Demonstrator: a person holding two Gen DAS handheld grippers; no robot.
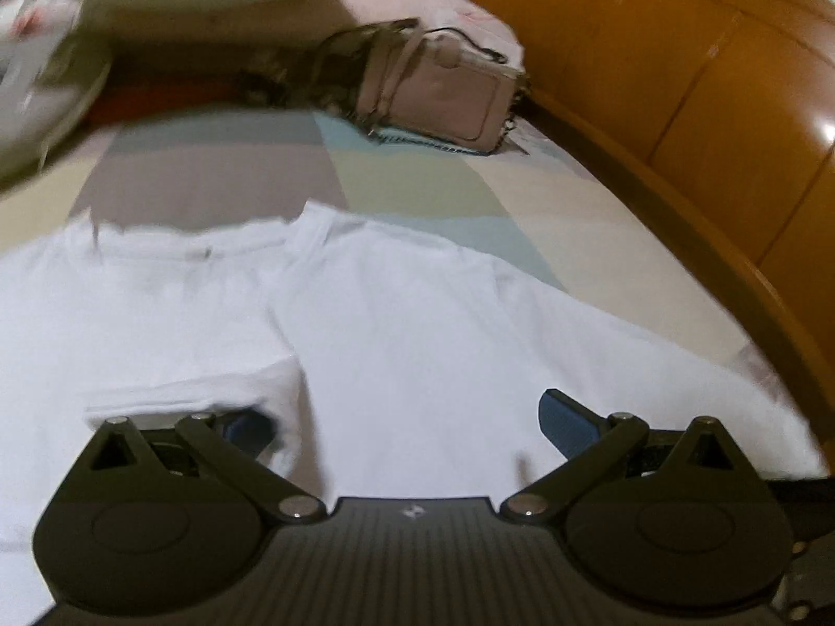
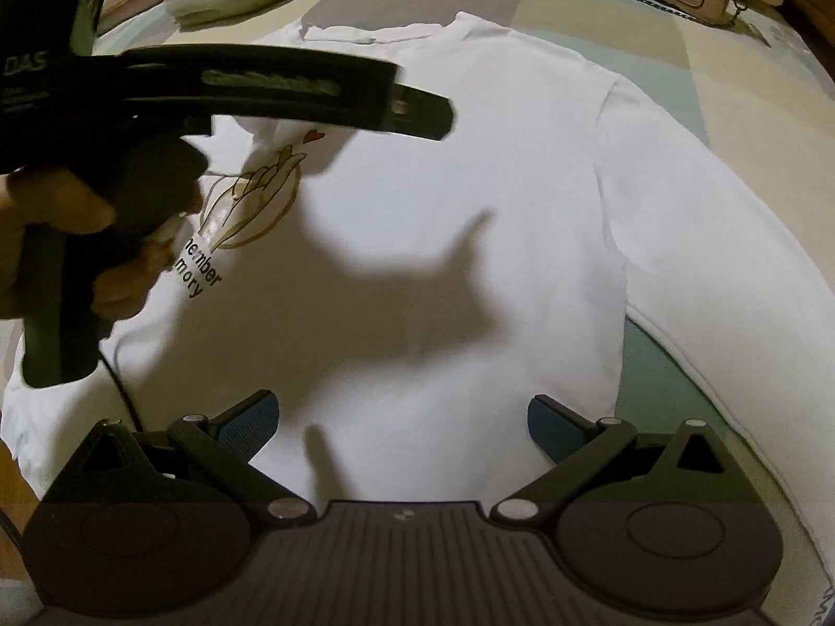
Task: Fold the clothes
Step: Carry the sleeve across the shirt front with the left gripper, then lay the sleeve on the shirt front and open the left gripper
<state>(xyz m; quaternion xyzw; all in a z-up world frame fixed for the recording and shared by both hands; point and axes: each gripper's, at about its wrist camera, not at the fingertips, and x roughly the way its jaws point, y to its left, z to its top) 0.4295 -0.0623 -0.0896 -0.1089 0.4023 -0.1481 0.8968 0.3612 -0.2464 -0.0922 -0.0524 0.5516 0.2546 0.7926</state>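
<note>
Hovering low over the white T-shirt (image 2: pixel 469 240), the right gripper (image 2: pixel 402 420) has its jaws spread wide with only flat fabric between them, gripping nothing. The shirt lies spread on the patchwork bedsheet (image 2: pixel 730 83) directly ahead of and under this gripper, collar (image 2: pixel 376 31) at the far end and hem nearest, so its long axis runs straight away along the gripper's pointing direction. One sleeve (image 2: pixel 720 240) trails out to the right of the jaws, with its edge curving back toward the gripper body.

The left gripper (image 1: pixel 407 417) also has jaws apart; a small fold of white cloth sits against its left pad (image 1: pixel 250 425) but is not pinched. Seen from the right wrist view, the left tool crosses in from the left, above the printed side of the shirt, where the left part already looks turned over so that the hand logo (image 2: pixel 255 198) and lettering show.

Judgement: the unfolded sleeve side is to the right, so the right gripper is the nearer one for the next fold, across the long axis toward the left. A pink handbag (image 1: pixel 443 94) and a wooden headboard (image 1: pixel 704 78) sit well ahead, beyond the collar.
</note>
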